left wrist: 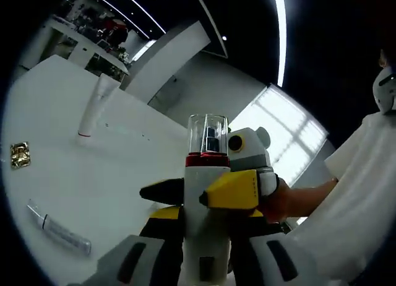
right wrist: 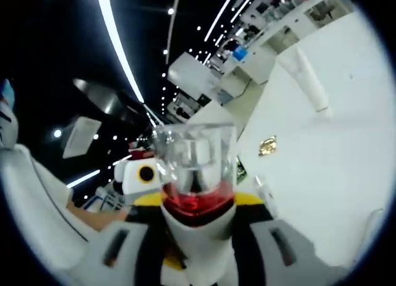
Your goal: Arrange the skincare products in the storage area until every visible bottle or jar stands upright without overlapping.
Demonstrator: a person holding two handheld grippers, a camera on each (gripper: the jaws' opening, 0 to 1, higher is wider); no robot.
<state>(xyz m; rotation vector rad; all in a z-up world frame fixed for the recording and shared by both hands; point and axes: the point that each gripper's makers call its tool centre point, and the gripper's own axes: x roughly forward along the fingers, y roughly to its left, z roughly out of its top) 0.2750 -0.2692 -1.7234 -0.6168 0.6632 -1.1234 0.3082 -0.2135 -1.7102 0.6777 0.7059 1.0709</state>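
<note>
A pump bottle (left wrist: pixel 206 174) with a white body, a red collar and a clear cap is held up above the white table (left wrist: pixel 124 181). My left gripper (left wrist: pixel 201 258) is shut on its lower body. My right gripper (left wrist: pixel 199 192), with yellow jaws, comes in from the right and is shut on the bottle just under the collar. In the right gripper view the same bottle (right wrist: pixel 197 174) is very close, between the jaws of my right gripper (right wrist: pixel 198 246), with my left gripper (right wrist: pixel 198 202) behind it. A white tube (left wrist: pixel 94 108) (right wrist: pixel 306 78) stands cap-down on the table.
A small gold packet (left wrist: pixel 20 155) (right wrist: pixel 267 145) lies flat on the table. A slim clear stick (left wrist: pixel 59 230) (right wrist: pixel 266 196) lies on its side near the table edge. A person's white sleeve (left wrist: pixel 359 187) is at the right.
</note>
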